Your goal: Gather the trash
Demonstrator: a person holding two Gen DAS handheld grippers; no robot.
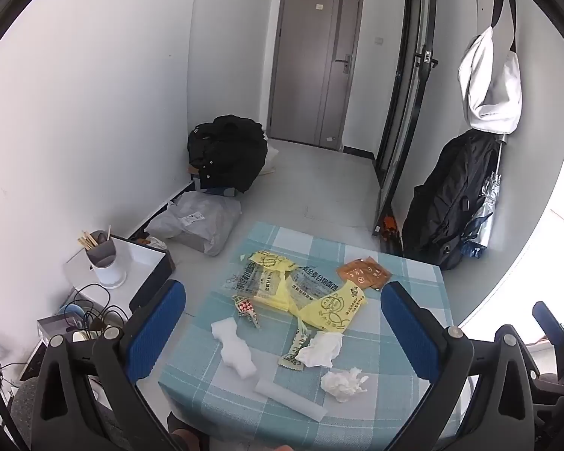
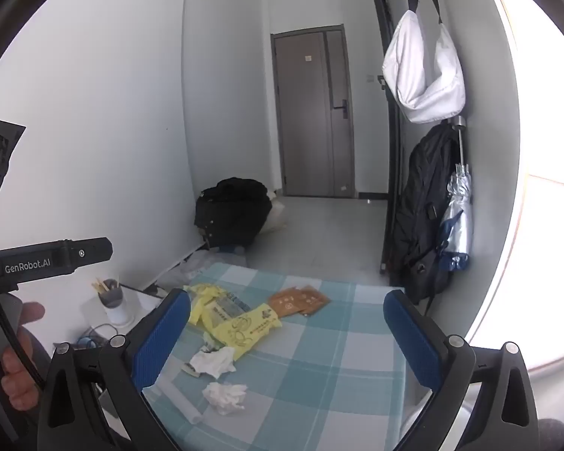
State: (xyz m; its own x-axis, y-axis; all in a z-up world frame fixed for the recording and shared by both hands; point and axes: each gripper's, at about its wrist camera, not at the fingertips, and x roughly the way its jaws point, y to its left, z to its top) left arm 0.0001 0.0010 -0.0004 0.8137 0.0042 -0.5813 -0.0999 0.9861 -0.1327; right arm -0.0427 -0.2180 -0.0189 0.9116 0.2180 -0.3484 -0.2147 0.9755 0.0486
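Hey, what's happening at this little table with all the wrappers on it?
A person holds a two-finger gripper in each hand above a small table with a checked cloth, about to clear trash. Both the left gripper and the right gripper are open and empty. Nothing has been picked up yet: yellow wrappers, orange packets, crumpled tissues and a clear plastic strip all lie loose on the cloth.

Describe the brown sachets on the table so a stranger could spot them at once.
Start at the blue-and-white checked table in the middle of the room. Go to its far side, toward the black backpack hanging on the wall. The brown sachets lie fanned there beside the yellow wrappers; they are the only flat orange-brown packets among yellow plastic and white tissue.
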